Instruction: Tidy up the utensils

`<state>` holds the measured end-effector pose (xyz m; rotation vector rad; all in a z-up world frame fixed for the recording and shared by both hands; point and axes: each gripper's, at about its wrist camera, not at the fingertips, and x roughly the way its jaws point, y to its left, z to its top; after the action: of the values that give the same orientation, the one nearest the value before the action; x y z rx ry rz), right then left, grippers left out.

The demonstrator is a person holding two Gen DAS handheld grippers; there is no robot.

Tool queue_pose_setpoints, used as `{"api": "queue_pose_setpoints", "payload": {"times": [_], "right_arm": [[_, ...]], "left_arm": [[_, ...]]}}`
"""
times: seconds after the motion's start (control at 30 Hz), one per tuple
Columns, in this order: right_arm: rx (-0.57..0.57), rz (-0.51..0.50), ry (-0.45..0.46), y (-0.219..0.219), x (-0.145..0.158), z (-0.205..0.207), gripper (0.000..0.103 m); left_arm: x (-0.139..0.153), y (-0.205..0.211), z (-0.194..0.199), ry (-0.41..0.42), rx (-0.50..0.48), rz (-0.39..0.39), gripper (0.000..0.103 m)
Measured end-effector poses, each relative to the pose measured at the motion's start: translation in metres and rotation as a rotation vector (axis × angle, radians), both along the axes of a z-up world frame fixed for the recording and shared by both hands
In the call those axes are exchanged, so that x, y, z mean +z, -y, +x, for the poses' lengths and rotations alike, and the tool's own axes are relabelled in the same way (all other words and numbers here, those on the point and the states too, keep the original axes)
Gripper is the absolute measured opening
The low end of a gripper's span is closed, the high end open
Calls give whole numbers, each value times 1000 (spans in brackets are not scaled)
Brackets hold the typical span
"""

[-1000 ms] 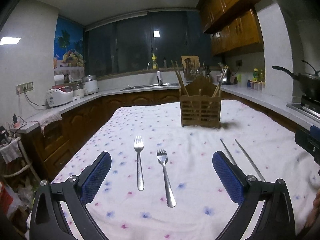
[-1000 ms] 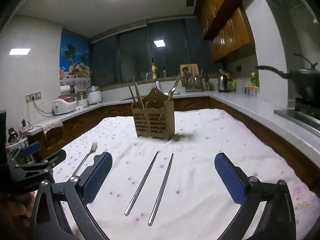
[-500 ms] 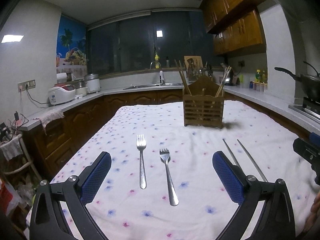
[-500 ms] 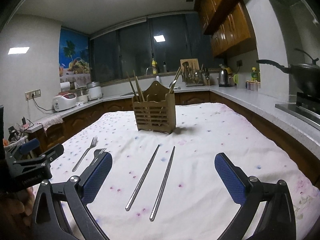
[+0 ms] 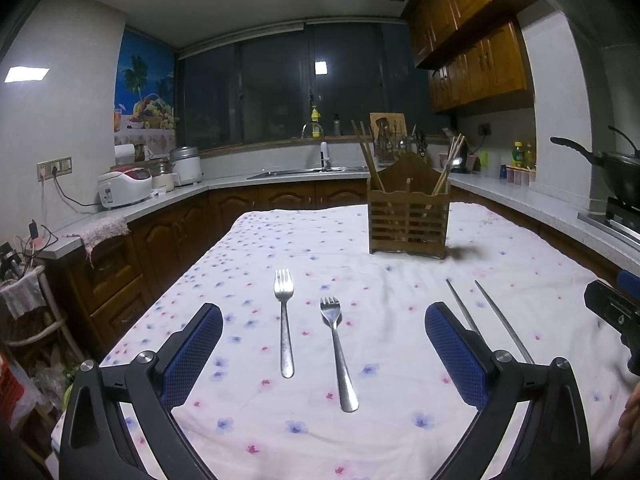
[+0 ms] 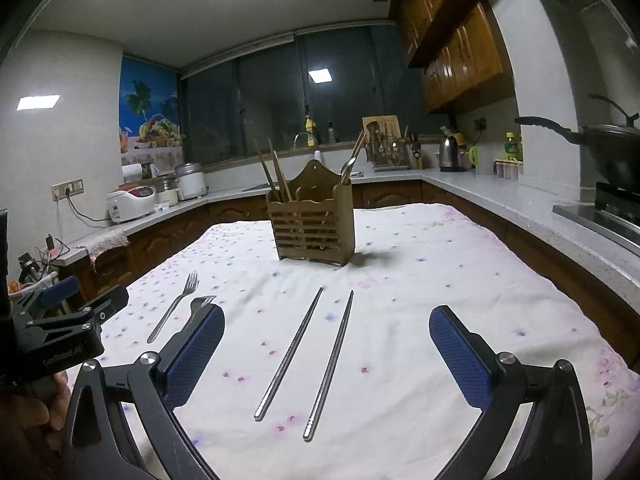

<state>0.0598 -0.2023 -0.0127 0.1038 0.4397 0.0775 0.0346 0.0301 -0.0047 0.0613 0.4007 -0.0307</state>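
Left gripper (image 5: 323, 352) black-framed; blue textured fingers (image 5: 192, 354); silver screws; right gripper (image 6: 326, 354) identical.

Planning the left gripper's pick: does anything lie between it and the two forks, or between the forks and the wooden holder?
Nothing visible does. The left gripper is open with both forks lying between its fingers' lines, and only bare floral cloth lies on the way to the wooden holder.
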Motion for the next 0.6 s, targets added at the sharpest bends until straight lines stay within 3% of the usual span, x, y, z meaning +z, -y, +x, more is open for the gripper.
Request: {"api": "queue_pose_setpoints", "payload": {"times": [0.6], "right_arm": [[5,11,19,1,1,-4,103]], "left_arm": [[0,8,-4,15,8,-6,102]]}}
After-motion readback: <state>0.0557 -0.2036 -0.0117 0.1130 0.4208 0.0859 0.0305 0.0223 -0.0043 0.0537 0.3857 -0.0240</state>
